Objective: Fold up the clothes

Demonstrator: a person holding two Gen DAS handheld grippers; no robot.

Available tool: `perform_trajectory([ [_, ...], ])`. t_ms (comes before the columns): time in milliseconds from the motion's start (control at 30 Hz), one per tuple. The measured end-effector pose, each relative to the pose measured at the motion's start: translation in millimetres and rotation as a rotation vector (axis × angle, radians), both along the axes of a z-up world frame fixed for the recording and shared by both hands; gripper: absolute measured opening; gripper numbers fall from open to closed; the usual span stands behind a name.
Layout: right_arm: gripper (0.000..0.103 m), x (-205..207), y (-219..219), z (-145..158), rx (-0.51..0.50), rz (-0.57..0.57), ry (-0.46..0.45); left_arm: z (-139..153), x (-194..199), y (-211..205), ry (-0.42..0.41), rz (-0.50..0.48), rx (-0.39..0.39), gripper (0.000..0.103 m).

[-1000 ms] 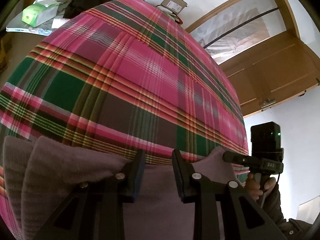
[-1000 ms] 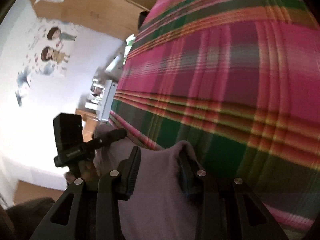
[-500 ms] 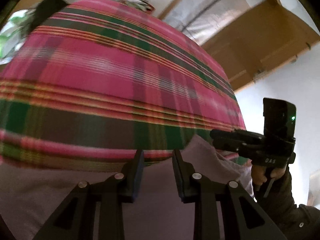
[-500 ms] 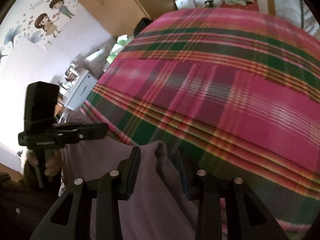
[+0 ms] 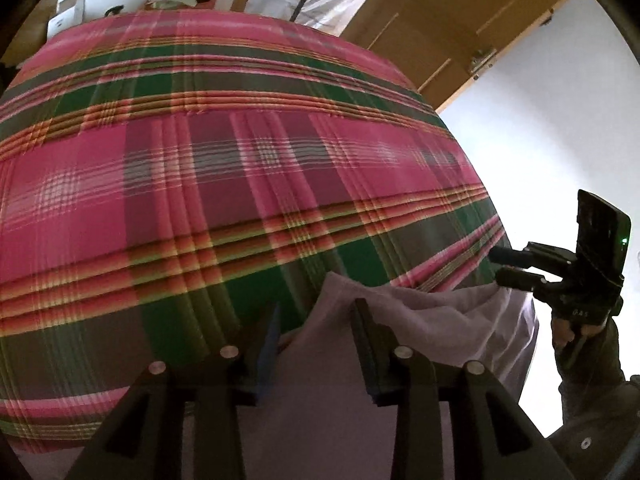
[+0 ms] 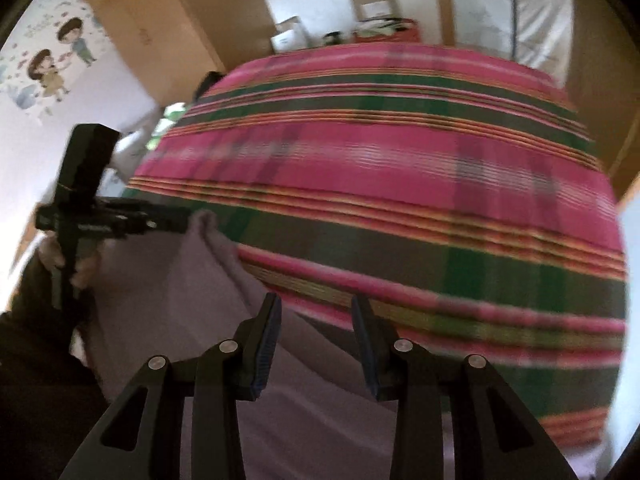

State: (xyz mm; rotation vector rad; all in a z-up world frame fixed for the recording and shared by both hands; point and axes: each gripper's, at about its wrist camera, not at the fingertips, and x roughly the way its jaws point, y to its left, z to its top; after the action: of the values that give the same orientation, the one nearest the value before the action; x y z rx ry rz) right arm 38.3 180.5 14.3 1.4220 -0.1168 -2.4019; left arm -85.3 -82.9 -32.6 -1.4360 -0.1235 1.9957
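A lilac garment (image 5: 440, 332) hangs between my two grippers over a bed with a pink and green plaid cover (image 5: 240, 160). My left gripper (image 5: 316, 308) has a raised fold of the cloth between its jaws, close to the right finger, and the jaws are opening. From the right wrist view the left gripper (image 6: 184, 220) holds the garment's (image 6: 168, 288) far corner up. My right gripper (image 6: 316, 300) is shut on the cloth's near edge, which sits low between its fingers. It also shows in the left wrist view, where the right gripper (image 5: 496, 268) is at the other corner.
The plaid cover (image 6: 400, 160) fills most of both views. Cardboard boxes (image 6: 288, 36) stand beyond the bed's far edge. A wooden door (image 5: 460, 20) is at the back right and a tall wooden cupboard (image 6: 168, 20) at the back left. A person's hand (image 5: 564, 332) holds each tool.
Both grippers have swung across the bed with the garment stretched between them. The cloth bunch sits lower in the right jaws. The left jaws stand slightly wider.
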Motion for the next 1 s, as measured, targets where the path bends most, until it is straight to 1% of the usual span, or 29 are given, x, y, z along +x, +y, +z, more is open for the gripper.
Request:
perform_trajectory([
  [67,0.038,8,13,-2,0.02,-0.032,-0.005,2,0,3,0.006,-0.012,-0.005,0.036],
  [233,0.038,23,41,-14,-0.014,-0.134,-0.031,2,-4,9,-0.004,-0.035,0.013,0.036],
  [300,0.038,27,46,-16,-0.037,-0.154,-0.034,2,-3,12,-0.001,-0.045,0.008,0.036],
  [533,0.038,35,52,-19,-0.068,-0.195,-0.034,3,-3,15,0.011,-0.063,0.005,0.036],
  [633,0.038,36,53,-19,-0.074,-0.202,-0.028,3,-1,21,0.031,-0.069,-0.017,0.036],
  [667,0.038,37,53,-19,-0.075,-0.204,-0.027,3,0,23,0.044,-0.073,-0.027,0.032],
  [733,0.038,39,55,-19,-0.074,-0.221,-0.028,0,2,27,0.041,-0.098,-0.027,0.012],
  [833,0.038,41,58,-21,-0.075,-0.237,-0.032,-1,0,21,0.042,-0.07,0.004,0.009],
  [933,0.038,43,57,-20,-0.071,-0.223,-0.024,4,-3,10,0.033,-0.019,0.063,0.008],
  [1000,0.038,44,52,-15,-0.051,-0.19,0.016,10,-3,3,0.04,0.009,0.1,0.008],
])
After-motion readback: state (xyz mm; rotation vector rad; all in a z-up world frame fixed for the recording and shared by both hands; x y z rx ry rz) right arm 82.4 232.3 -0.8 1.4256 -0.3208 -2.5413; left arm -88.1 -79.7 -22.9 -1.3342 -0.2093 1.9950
